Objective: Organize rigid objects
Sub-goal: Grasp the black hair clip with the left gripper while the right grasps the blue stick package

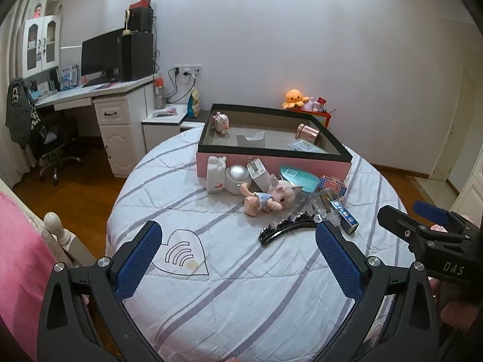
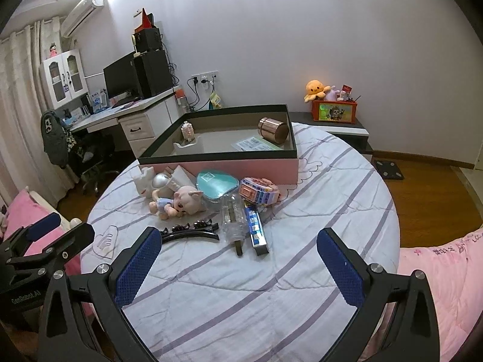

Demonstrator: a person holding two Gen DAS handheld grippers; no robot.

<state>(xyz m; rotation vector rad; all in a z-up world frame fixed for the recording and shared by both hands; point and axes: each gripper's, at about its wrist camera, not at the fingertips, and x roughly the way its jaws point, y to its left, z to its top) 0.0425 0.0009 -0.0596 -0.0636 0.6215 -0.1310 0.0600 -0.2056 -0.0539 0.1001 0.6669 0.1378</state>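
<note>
Your left gripper [image 1: 238, 256] and right gripper [image 2: 240, 264] both hover over the bed [image 2: 332, 199] with jaws spread wide, nothing held. Loose items sit in a cluster just in front of the pink box [image 2: 229, 166]: doll [image 2: 181, 202], black hair clip [image 2: 190, 232], clear bottle [image 2: 232, 217], probably perfume. Copper tin [image 2: 273, 131] lies inside the box.

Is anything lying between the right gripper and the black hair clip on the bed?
Nothing visible does. The right gripper is open above bare quilt, and the black hair clip lies just beyond its left finger, nearest of the pile. The clear bottle sits beside it.
</note>
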